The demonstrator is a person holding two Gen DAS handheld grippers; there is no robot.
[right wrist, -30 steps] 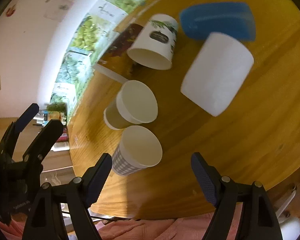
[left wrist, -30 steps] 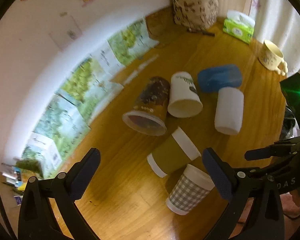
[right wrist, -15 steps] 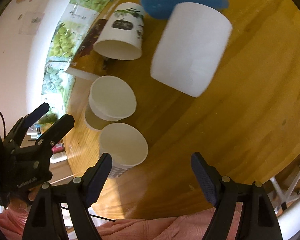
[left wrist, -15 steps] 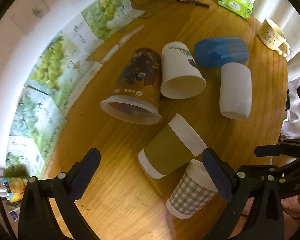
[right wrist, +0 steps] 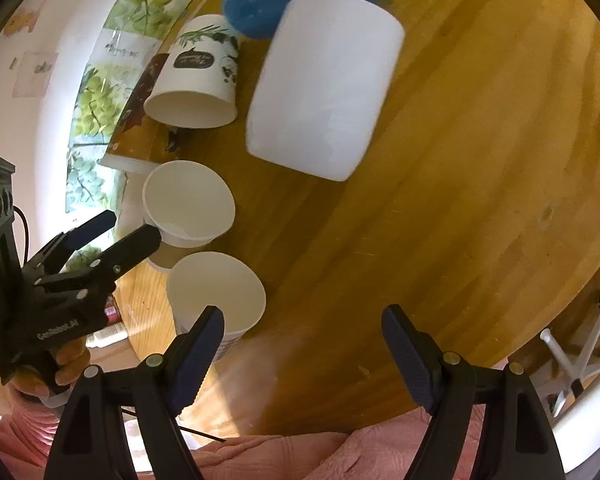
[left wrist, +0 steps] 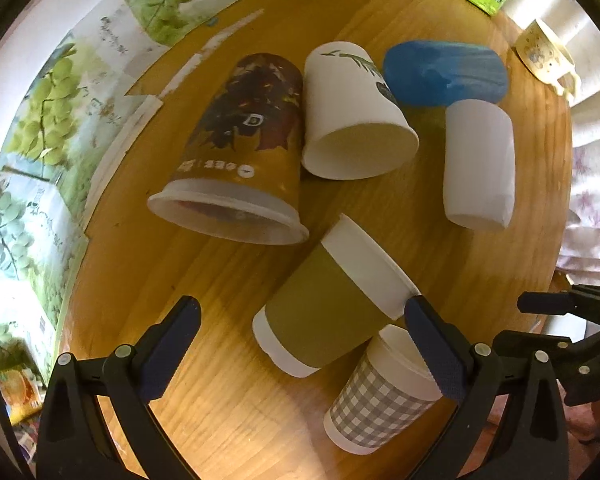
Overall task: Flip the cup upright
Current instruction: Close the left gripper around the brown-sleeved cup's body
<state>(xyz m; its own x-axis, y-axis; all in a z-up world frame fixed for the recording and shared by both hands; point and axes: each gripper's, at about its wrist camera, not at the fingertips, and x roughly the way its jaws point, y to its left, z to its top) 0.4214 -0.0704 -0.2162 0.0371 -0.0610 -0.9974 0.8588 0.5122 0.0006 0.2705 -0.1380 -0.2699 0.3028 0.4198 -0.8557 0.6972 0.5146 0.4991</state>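
Closer now, the spread left tool (left wrist: 302, 350) frames the olive cup (left wrist: 332, 300) lying on its side.

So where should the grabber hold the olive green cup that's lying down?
Probably around the olive green cup's green sleeve, mid-body. It lies on its side, and the left gripper already hangs open over it. Come straight down, a finger on each long side; the checked cup crowds its rim end.
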